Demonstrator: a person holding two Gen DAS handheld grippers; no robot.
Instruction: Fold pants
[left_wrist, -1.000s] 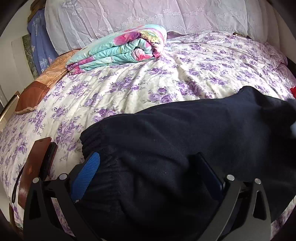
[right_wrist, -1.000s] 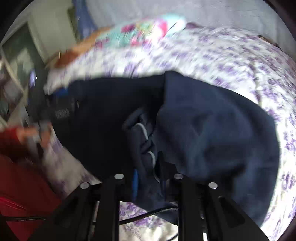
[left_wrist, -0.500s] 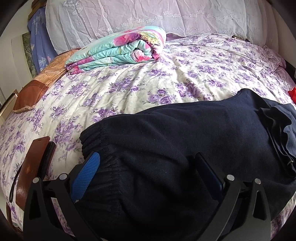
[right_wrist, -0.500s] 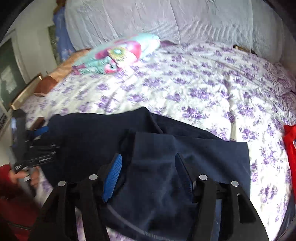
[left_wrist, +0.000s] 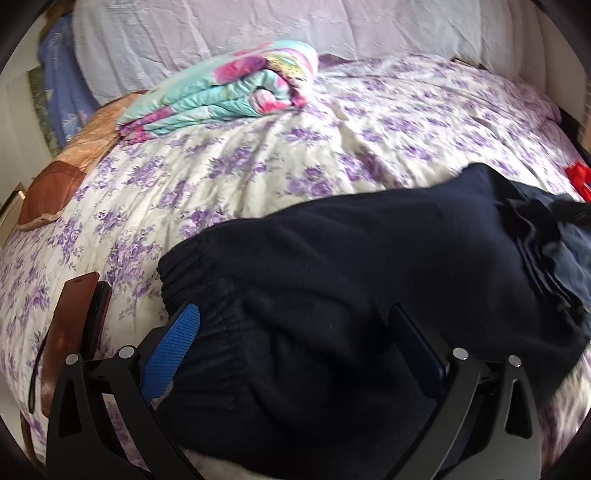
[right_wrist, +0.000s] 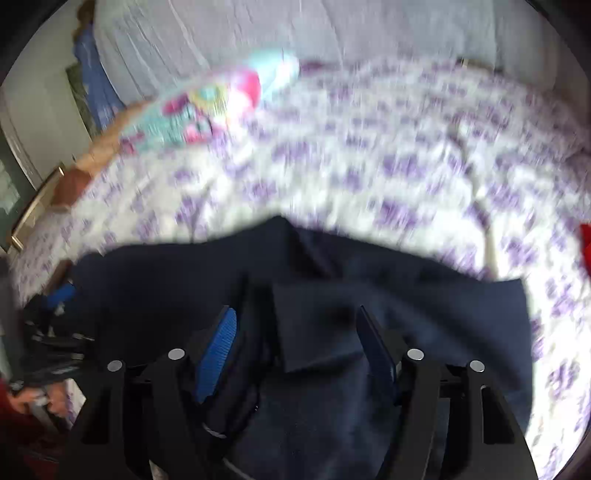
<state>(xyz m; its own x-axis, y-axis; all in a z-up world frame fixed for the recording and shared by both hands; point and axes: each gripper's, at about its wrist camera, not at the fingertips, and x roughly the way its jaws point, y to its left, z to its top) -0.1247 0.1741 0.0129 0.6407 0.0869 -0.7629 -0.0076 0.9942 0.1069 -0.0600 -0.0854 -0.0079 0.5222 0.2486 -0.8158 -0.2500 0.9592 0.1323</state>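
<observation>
Through my left wrist camera I see my left gripper (left_wrist: 291, 332) with its jaws spread wide, the blue-padded fingers (left_wrist: 173, 347) set on either side of the gathered elastic cuff of the dark navy pants (left_wrist: 332, 266), gripping nothing. The pants lie across the near part of the bed (left_wrist: 258, 147), whose sheet is white with purple flowers, and they run off toward the right, where the cloth is doubled over itself in layered folds (left_wrist: 546, 251). Just left of my gripper a brown leather phone case (left_wrist: 74, 325) lies on the sheet. Farther back a folded quilt (left_wrist: 229, 92) in teal and pink rests near the pillows (left_wrist: 277, 33), and a bit of red cloth (left_wrist: 578, 177) shows at the right edge. Through my right wrist camera the picture is blurred, yet I can make out my right gripper (right_wrist: 297, 339), its jaws also standing apart with navy cloth lying loose between them, closed on nothing. A folded flap of the pants (right_wrist: 317, 325) sits between the fingers, and the rest spreads left and right over the flowered sheet. At the far left of this view my left gripper (right_wrist: 55, 317) is at the other end of the pants.
</observation>
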